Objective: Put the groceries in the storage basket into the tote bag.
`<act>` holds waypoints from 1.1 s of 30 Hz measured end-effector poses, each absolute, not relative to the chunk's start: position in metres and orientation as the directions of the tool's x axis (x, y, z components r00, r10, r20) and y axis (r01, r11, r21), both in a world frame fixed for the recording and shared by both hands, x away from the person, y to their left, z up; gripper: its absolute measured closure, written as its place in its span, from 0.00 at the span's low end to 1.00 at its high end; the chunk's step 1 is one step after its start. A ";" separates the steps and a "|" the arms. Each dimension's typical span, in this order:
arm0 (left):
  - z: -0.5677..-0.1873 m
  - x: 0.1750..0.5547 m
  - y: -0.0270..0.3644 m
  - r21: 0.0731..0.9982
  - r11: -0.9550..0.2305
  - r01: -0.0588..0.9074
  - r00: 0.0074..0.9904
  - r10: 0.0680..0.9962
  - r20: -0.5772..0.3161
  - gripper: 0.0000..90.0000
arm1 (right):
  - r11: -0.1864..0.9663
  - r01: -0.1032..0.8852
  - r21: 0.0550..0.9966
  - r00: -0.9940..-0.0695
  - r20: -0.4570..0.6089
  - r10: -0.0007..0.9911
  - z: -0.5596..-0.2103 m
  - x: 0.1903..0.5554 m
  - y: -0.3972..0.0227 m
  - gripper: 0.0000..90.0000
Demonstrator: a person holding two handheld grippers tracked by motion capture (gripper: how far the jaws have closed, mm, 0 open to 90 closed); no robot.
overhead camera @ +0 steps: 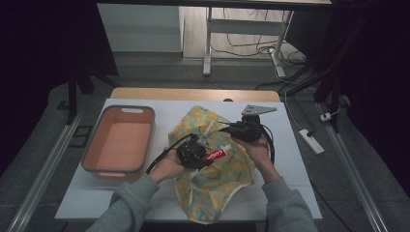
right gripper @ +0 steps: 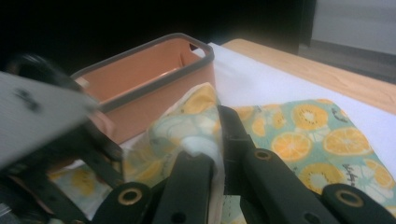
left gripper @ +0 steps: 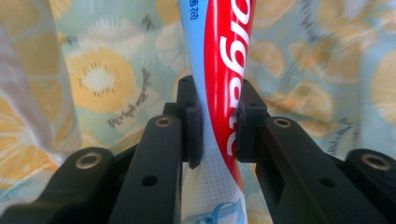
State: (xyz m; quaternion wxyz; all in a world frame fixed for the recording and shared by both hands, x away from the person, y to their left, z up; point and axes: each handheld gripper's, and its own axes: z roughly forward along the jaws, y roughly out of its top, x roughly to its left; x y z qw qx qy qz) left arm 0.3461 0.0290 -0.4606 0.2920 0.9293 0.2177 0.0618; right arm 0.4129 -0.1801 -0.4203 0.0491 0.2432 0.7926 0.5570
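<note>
A red, white and blue toothpaste tube (overhead camera: 216,153) (left gripper: 224,70) sits between the jaws of my left gripper (overhead camera: 207,155) (left gripper: 219,126), which is shut on its lower half. It hangs just over a cloth bag (overhead camera: 212,183) (left gripper: 93,79) printed with orange slices, which lies across the middle of the white table. My right gripper (overhead camera: 230,128) (right gripper: 219,140) is shut on a raised fold of the bag's edge (right gripper: 198,121) and holds it up off the table. The two grippers face each other a short way apart above the bag.
An orange basin with a grey rim (overhead camera: 151,130) (right gripper: 159,100) stands on the left of the table beside the bag. A wooden strip (overhead camera: 193,94) runs along the table's far edge. Cables and a power strip (overhead camera: 312,141) lie on the floor to the right.
</note>
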 end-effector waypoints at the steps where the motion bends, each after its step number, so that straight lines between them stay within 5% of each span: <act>1: -0.463 0.346 0.028 0.554 -0.743 0.374 0.894 0.447 -0.004 0.83 | 0.262 0.327 0.908 -0.878 0.190 0.438 -0.419 0.412 -0.180 1.00; 12: -0.476 0.347 0.024 0.453 -0.777 0.437 0.865 0.501 0.025 0.83 | 0.271 0.300 0.915 -0.884 0.160 0.439 -0.413 0.406 -0.177 1.00; 23: -0.489 0.346 0.025 0.375 -0.820 0.433 0.887 0.461 -0.017 0.82 | 0.279 0.302 0.912 -0.879 0.152 0.453 -0.415 0.408 -0.178 1.00; 29: -0.484 0.351 0.031 0.422 -0.788 0.447 0.876 0.482 -0.027 0.81 | 0.257 0.316 0.913 -0.870 0.171 0.463 -0.415 0.409 -0.181 1.00; 33: -0.468 0.345 0.042 0.536 -0.728 0.427 0.866 0.500 -0.011 0.68 | 0.265 0.324 0.908 -0.869 0.174 0.464 -0.418 0.411 -0.180 1.00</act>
